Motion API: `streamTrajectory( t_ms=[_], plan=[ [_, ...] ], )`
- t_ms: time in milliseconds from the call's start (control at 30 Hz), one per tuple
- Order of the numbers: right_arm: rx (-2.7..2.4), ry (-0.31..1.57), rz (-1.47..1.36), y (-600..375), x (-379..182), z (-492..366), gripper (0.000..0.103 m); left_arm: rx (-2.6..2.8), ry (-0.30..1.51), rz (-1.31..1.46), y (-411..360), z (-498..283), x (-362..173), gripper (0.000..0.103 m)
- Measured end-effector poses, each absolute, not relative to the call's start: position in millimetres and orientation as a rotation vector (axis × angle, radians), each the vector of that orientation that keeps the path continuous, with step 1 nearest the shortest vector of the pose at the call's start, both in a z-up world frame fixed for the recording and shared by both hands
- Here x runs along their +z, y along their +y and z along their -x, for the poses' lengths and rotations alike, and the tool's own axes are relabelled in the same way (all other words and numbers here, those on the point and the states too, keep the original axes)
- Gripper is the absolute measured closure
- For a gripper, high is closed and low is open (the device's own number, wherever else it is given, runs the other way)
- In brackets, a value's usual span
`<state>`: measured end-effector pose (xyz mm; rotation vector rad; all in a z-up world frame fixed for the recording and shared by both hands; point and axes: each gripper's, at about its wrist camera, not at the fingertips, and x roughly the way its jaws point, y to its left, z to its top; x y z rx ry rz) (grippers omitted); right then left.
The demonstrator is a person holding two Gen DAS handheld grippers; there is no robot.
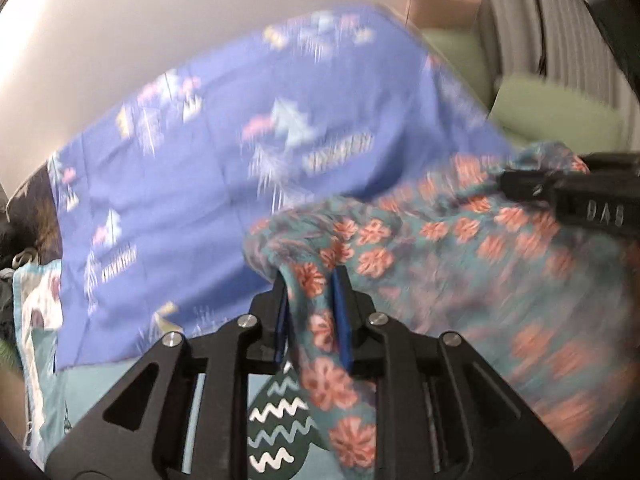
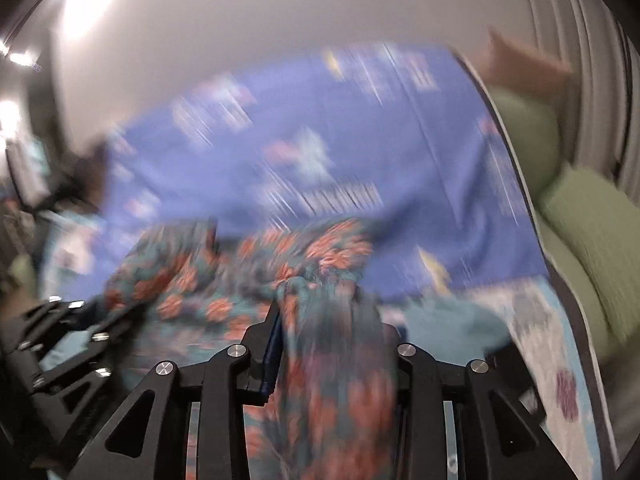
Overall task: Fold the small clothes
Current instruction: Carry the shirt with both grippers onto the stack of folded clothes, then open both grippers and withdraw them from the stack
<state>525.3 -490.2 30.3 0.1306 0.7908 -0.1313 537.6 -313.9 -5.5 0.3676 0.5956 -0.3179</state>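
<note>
The floral garment (image 1: 440, 256), teal with orange-pink flowers, is draped across the near end of a blue printed sheet (image 1: 208, 168). A bunched edge of it runs between the blue pads of the left gripper (image 1: 314, 280); the jaws stand slightly apart, and whether the pads press the cloth cannot be told. In the right wrist view a thicker gather of the same garment (image 2: 328, 320) passes through the right gripper (image 2: 332, 320), likewise blurred and unsettled. The edge is judged best laid flat on the sheet and both corners kept level before letting go. On the right gripper's body, beyond the garment, raised letters resembling "DAS" are seen mirrored. Beyond the sheet lie green cushions (image 1: 556, 116).
</note>
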Motion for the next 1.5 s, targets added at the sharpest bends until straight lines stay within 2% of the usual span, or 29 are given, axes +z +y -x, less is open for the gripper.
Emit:
streamTrajectory(
  t_ms=[100, 200, 367, 400, 467, 533, 600, 667, 767, 833, 1033, 1233, 1500],
  plan=[
    [-0.081, 0.802, -0.276, -519.8, 7.0, -519.9, 0.063, -0.344, 0.561, -0.308, -308.2, -529.8, -18.4, 0.079],
    [-0.101, 0.785, -0.337, -536.9, 8.7, -507.4, 0.049, -0.357, 0.555, -0.304, -306.6, -524.7, -17.8, 0.079],
    [-0.160, 0.751, -0.266, -531.8, 32.0, -478.3, 0.047, -0.355, 0.551, -0.288, -304.5, -518.0, -5.2, 0.076],
    [-0.167, 0.736, -0.250, -530.4, 39.3, -471.7, 0.047, -0.358, 0.552, -0.281, -300.8, -514.2, -2.1, 0.074],
    [-0.165, 0.710, -0.231, -524.1, 52.7, -451.4, 0.046, -0.368, 0.548, -0.249, -290.7, -497.5, 9.2, 0.060],
    [-0.144, 0.697, -0.225, -517.6, 64.3, -426.5, 0.044, -0.384, 0.538, -0.212, -280.9, -479.2, 21.7, 0.052],
    [-0.115, 0.686, -0.220, -505.8, 76.0, -405.3, 0.044, -0.399, 0.530, -0.189, -273.7, -459.9, 35.0, 0.051],
    [-0.094, 0.678, -0.208, -494.0, 85.6, -382.2, 0.044, -0.418, 0.525, -0.169, -266.1, -434.3, 51.8, 0.043],
    [-0.060, 0.664, -0.156, -466.9, 105.9, -341.4, 0.043, -0.428, 0.497, -0.157, -257.0, -399.7, 75.5, 0.038],
    [-0.057, 0.642, -0.128, -450.4, 121.8, -308.9, 0.034, -0.419, 0.463, -0.170, -251.0, -365.7, 96.5, 0.034],
    [-0.079, 0.553, -0.090, -418.2, 154.6, -218.5, 0.026, -0.411, 0.382, -0.190, -233.5, -274.7, 145.8, 0.022],
    [-0.100, 0.494, -0.096, -397.3, 169.2, -147.7, 0.019, -0.338, 0.309, -0.255, -222.5, -205.4, 171.0, 0.019],
    [-0.143, 0.496, -0.095, -372.4, 145.6, -91.8, 0.017, -0.307, 0.355, -0.180, -190.2, -146.9, 144.1, 0.019]
  ],
)
